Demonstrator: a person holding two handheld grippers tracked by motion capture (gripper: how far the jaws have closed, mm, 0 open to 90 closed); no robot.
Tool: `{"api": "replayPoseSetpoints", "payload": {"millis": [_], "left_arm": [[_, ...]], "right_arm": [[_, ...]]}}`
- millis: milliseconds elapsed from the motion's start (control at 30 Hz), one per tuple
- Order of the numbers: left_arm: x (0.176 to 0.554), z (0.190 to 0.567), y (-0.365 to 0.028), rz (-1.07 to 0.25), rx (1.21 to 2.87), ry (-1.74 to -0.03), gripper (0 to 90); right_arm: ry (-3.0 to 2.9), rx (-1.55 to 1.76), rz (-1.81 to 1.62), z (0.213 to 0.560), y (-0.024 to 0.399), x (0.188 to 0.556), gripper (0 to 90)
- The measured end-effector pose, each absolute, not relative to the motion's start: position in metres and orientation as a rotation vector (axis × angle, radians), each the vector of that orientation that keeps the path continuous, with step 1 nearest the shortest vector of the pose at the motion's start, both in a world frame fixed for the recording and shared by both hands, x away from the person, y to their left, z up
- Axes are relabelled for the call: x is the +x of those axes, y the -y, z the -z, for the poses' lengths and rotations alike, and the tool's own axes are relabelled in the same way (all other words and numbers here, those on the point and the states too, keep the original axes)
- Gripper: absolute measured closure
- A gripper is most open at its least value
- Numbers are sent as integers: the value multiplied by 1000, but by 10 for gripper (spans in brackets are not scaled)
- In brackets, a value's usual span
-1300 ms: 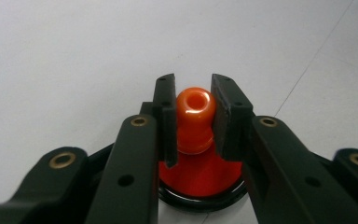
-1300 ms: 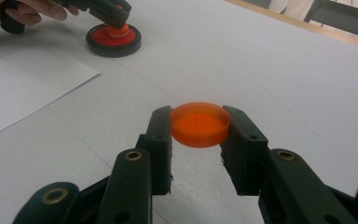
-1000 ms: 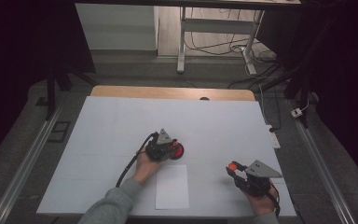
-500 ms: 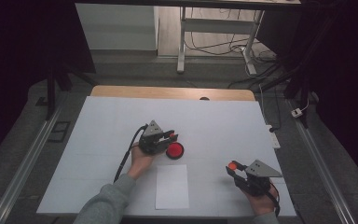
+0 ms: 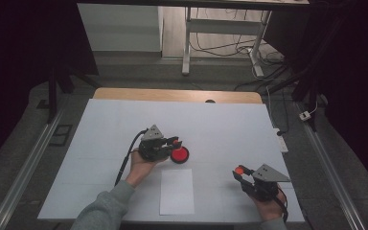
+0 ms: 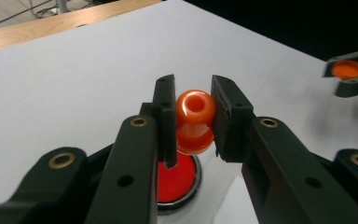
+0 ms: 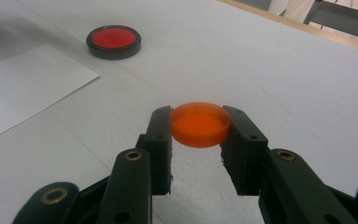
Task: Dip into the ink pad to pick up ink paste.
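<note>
Pinches an orange knob (image 6: 195, 119) in the left gripper (image 5: 174, 142), jaws pressed flat on its two sides just under the rounded top. Holds it upright, hollow end up, right above a red pad (image 5: 179, 154) lying near the middle of the table (image 5: 100, 143). Looks like a stamp poised over its ink, hence the vertical hold and the grip high on the waist, leaving the lower end free to go down. Cannot tell from the left gripper view whether the knob's foot touches the pad or hangs just clear of it.

Clamps a shallow orange cap (image 7: 199, 123) in the right gripper (image 5: 239, 172), jaws closed on opposite points of its rim, open side up and level. Parks it low over bare table at the near right, well apart from the pad. Probably the cover belonging to the stamp or the pad, kept out of the way yet ready to go back on, though cannot say which it fits.

Leaves a white sheet (image 5: 177, 190) flat at the near edge, between the two hands and just short of the pad. Seems set there as the place for the print: a short carry from the ink, within reach of the left hand, with no need to cross the right.
</note>
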State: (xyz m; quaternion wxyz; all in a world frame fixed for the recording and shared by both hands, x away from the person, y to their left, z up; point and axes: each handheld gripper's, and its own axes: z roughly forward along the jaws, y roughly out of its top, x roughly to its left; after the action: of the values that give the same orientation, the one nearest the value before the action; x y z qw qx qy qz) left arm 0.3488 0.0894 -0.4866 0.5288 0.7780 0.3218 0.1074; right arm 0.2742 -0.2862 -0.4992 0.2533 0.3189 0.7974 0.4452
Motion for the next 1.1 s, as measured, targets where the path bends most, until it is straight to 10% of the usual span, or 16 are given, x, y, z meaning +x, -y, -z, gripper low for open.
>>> {"api": "replayPoseSetpoints", "payload": {"millis": [1100], "left_arm": [[315,469,-115,-183,1872,-691,721]], "right_arm": [[-2168,868,-1200,499,287,277,643]]}}
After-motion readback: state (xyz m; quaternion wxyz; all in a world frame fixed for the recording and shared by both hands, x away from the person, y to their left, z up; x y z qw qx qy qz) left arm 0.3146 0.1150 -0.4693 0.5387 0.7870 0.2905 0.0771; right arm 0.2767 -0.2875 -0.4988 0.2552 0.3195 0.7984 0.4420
